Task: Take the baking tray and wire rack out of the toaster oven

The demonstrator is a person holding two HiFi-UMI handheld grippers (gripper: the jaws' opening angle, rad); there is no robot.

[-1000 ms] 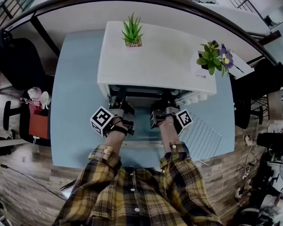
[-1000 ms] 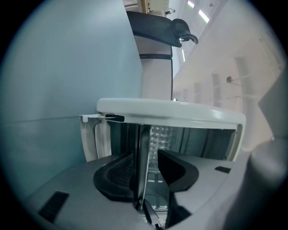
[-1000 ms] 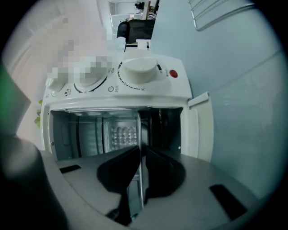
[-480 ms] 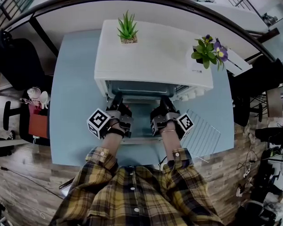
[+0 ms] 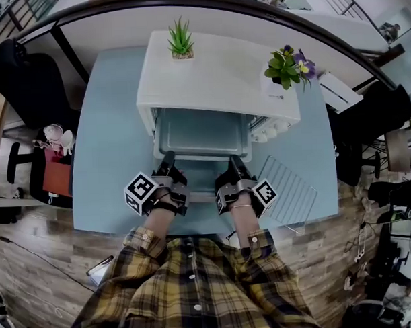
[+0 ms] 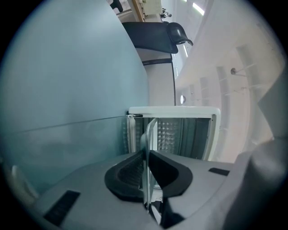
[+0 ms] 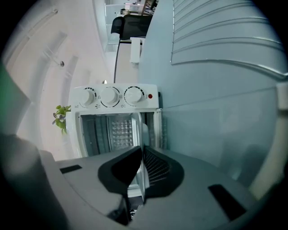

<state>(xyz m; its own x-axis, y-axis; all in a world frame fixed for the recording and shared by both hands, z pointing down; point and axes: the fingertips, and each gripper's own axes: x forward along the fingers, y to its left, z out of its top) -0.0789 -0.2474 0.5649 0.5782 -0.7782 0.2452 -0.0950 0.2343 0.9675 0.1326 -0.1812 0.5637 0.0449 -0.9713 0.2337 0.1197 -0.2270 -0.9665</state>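
Head view showed the white toaster oven point(image 5: 216, 72) standing on a pale blue worktop point(image 5: 111, 150), its open front facing the person, with the baking tray point(image 5: 201, 133) drawn partway out of the mouth and lying level. The tray's far end appeared to sit inside the cavity, though the oven's top hid that part. The left tool point(image 5: 167, 158) was clenched on the tray's near rim toward its left corner, and the right tool point(image 5: 232, 159) gripped the same rim toward its right corner. Left gripper view showed the thin rim edge-on between the two dark pads point(image 6: 126, 175), which pressed on it from both sides; those jaws had just been closing onto it. Right gripper view showed the like: its pads were tight on the rim, its jaws having just closed a little further, and three knobs point(image 7: 110, 95) sat in a row beside the open cavity. The wire rack point(image 5: 287, 191) lay flat on the worktop just to the right of the right tool, outside the oven. A spiky green plant point(image 5: 179, 40) stood on the oven's top at the back left, and a flowering plant point(image 5: 286, 66) stood near its right edge.
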